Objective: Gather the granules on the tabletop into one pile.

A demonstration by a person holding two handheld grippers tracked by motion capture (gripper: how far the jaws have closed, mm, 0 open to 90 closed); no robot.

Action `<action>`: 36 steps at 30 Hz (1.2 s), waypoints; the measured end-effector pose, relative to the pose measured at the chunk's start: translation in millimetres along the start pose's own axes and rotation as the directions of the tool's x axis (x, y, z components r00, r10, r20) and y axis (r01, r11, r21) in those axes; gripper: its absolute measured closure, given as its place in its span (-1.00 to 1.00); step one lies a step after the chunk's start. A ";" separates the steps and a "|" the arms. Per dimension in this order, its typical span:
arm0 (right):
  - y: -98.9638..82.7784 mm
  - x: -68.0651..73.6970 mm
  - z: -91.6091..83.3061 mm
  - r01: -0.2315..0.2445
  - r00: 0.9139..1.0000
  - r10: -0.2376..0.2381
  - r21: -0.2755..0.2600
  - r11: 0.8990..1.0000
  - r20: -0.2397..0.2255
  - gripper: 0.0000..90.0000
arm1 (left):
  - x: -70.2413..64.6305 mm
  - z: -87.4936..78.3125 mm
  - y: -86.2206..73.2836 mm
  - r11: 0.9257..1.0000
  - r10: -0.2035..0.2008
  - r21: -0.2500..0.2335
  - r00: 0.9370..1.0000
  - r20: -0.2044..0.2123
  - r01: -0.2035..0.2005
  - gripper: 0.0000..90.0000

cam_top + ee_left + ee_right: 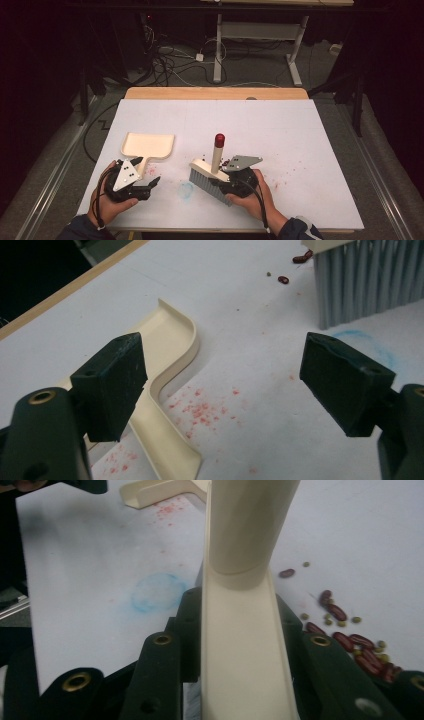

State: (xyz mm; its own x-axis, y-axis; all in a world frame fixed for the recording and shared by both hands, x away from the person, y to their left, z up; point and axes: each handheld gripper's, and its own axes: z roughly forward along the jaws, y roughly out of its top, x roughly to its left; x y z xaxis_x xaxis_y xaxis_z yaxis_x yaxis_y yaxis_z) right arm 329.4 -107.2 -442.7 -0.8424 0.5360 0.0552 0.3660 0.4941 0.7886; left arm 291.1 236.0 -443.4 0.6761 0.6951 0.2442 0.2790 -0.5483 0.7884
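A cream hand brush (212, 172) with grey bristles and a red-tipped upright handle stands on the white table. My right gripper (235, 182) is shut on its cream head (240, 645), the jaws pressing on both sides. A cream dustpan (148, 145) lies flat at the left, its handle pointing toward the person. My left gripper (150, 186) hovers open just beside that handle (167, 440), nothing between its pads (117, 382). Red beans and small green bits (350, 635) lie scattered to the right of the brush.
Red stains (200, 410) and a blue smear (186, 190) mark the white table sheet (280, 130). A wooden edge (215, 93) runs along the far side. Beyond it are a desk frame and cables on the floor.
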 end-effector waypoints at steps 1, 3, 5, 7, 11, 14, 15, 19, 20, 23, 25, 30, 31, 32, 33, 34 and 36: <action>0.1 -2.4 -0.6 -0.001 1.000 0.001 -0.001 1.000 0.007 0.49 | -0.9 0.7 0.0 1.000 0.002 0.002 1.000 0.003 -0.002 -0.60; 0.5 -6.2 -2.7 0.003 0.999 -0.003 -0.002 1.000 0.036 0.49 | -1.9 1.6 0.0 1.000 0.007 0.007 1.000 0.008 -0.007 -0.60; 0.9 -9.9 -5.2 -0.006 0.998 0.006 -0.002 1.000 0.059 0.49 | -3.3 2.7 0.1 1.000 0.013 0.010 1.000 0.013 -0.013 -0.60; 1.1 -13.5 -7.8 -0.014 0.996 0.014 0.000 1.000 0.084 0.49 | -4.1 3.3 0.2 1.000 0.018 0.012 1.000 0.016 -0.018 -0.60; 1.8 -20.2 -12.2 -0.025 0.994 0.026 -0.011 1.000 0.110 0.49 | -5.4 4.6 0.7 1.000 0.024 0.016 1.000 0.018 -0.024 -0.60; 5.4 -23.5 -15.3 -0.045 0.991 0.048 -0.027 0.999 0.121 0.49 | -5.9 5.9 1.2 0.999 0.030 0.024 0.999 0.019 -0.030 -0.60; 7.2 -23.4 -15.9 -0.048 0.991 0.051 -0.033 0.998 0.122 0.49 | -5.9 6.3 1.2 0.999 0.031 0.025 0.999 0.020 -0.031 -0.60; 15.2 -16.3 -13.0 -0.074 0.989 0.082 -0.061 0.995 0.127 0.49 | -6.6 8.0 1.2 0.999 0.033 0.035 0.999 0.022 -0.034 -0.60; 18.2 -12.6 -9.9 -0.080 0.987 0.090 -0.077 0.994 0.130 0.49 | -6.8 8.4 1.1 0.998 0.039 0.040 0.999 0.020 -0.039 -0.60; 24.2 -3.6 1.5 -0.105 0.986 0.116 -0.092 0.990 0.123 0.49 | -7.6 9.6 0.7 0.998 0.042 0.048 0.999 0.025 -0.044 -0.60; 26.6 3.1 12.2 -0.116 0.983 0.129 -0.106 0.988 0.132 0.49 | -7.9 9.8 0.5 0.998 0.045 0.050 0.999 0.027 -0.047 -0.60; 26.7 8.3 35.8 -0.146 0.971 0.163 -0.108 0.983 0.175 0.49 | -8.1 10.1 -0.8 0.997 0.044 0.057 0.999 0.028 -0.046 -0.60; 25.3 6.9 39.1 -0.153 0.964 0.174 -0.114 0.982 0.199 0.49 | -8.2 10.0 -1.0 0.997 0.044 0.056 0.999 0.029 -0.045 -0.60; 24.5 5.0 39.6 -0.164 0.959 0.187 -0.122 0.979 0.215 0.49 | -8.3 9.9 -1.1 0.997 0.045 0.057 0.999 0.030 -0.046 -0.60; 24.2 2.5 39.3 -0.167 0.955 0.191 -0.123 0.978 0.228 0.49 | -8.3 9.9 -1.2 0.997 0.047 0.060 0.998 0.031 -0.049 -0.60; 23.6 0.1 38.4 -0.176 0.950 0.201 -0.122 0.977 0.239 0.49 | -8.5 10.0 -1.3 0.997 0.048 0.061 0.998 0.032 -0.050 -0.60; 20.8 -4.8 35.2 -0.202 0.940 0.228 -0.124 0.972 0.255 0.49 | -9.2 10.7 -1.4 0.996 0.050 0.066 0.998 0.036 -0.053 -0.60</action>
State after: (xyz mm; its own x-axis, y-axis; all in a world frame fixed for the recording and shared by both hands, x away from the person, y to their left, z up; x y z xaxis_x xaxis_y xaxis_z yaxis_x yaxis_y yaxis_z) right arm 355.0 -75.4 -448.1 -0.6074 0.7908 0.0754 0.4767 0.2869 0.8309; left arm 291.8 225.4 -452.9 0.7135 0.6494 0.2631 0.2877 -0.6138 0.7351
